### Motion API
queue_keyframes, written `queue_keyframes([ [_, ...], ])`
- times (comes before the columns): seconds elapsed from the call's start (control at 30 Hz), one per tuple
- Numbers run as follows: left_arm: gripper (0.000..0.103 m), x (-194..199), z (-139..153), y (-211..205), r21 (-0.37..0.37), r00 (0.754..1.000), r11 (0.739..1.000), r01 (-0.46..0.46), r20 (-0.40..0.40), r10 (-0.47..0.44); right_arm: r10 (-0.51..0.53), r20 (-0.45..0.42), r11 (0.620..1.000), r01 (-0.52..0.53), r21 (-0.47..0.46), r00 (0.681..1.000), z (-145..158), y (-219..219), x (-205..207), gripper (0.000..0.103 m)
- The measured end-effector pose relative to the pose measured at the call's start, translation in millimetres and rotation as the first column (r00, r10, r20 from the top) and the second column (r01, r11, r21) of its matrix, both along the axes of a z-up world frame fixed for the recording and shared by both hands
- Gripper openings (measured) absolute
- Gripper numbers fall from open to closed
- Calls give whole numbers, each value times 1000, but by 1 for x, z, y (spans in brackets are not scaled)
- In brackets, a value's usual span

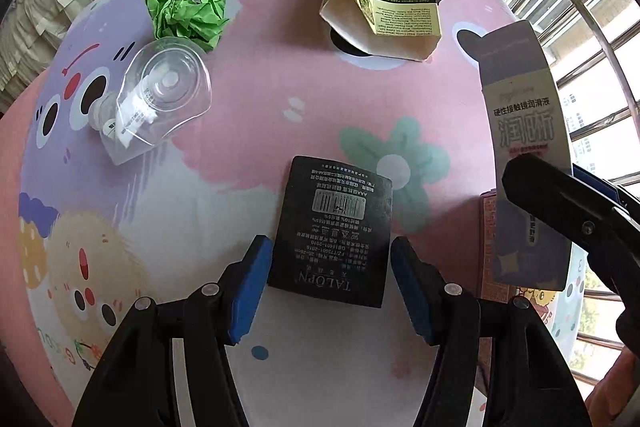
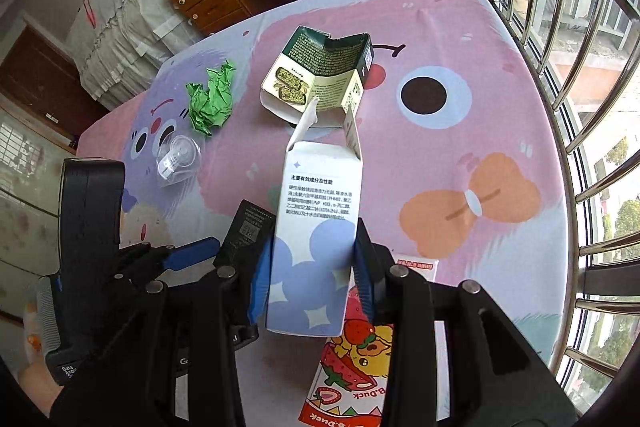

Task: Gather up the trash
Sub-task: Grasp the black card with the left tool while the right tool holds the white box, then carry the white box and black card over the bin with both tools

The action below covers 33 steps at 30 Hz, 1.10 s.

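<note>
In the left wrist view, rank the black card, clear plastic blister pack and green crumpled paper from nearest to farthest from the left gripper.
1. Black card, between the open left gripper fingers.
2. Clear plastic blister pack, ahead on the left.
3. Green crumpled paper, beyond the pack, far left.

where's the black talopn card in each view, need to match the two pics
Left wrist: black card lies bottom centre, between the open left gripper pads.
Right wrist: lower left, partly behind the white-and-blue box.
Shared landmark: crumpled green paper.

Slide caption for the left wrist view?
Left gripper, jaws open, straddles a black card; right gripper holds a white carton.
</note>
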<state>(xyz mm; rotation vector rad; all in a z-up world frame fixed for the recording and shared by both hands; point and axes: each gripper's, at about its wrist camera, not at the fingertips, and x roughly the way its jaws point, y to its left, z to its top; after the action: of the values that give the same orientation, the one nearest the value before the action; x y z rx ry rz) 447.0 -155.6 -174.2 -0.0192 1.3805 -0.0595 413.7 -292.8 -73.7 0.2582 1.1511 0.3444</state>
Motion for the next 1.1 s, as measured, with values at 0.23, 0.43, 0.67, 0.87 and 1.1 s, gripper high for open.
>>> queue_keyframes([
  [0.23, 63, 1, -1, -1, -3, 1000, 1000, -19, -6, 19, 4, -6, 1000, -4, -2, 1000, -2, 5, -5, 33],
  [0.43, 64, -3, -1, 7, 5, 999, 999, -31, 17, 31, 7, -11, 1000, -7, -12, 1000, -4, 12, -12, 33],
  [0.67, 59, -9, -1, 24, -24, 997, 999, -44, 60, 45, 3, -6, 1000, -3, -26, 1000, 0, 23, -25, 33],
  [0.87, 59, -50, 24, 56, -48, 990, 997, -64, 120, 69, 20, 15, 999, -20, -35, 1000, 17, 42, -53, 33],
  [1.1, 59, -129, 71, 94, -83, 980, 996, -22, 197, 38, 39, 35, 999, -38, -34, 999, 41, 75, -130, 33],
])
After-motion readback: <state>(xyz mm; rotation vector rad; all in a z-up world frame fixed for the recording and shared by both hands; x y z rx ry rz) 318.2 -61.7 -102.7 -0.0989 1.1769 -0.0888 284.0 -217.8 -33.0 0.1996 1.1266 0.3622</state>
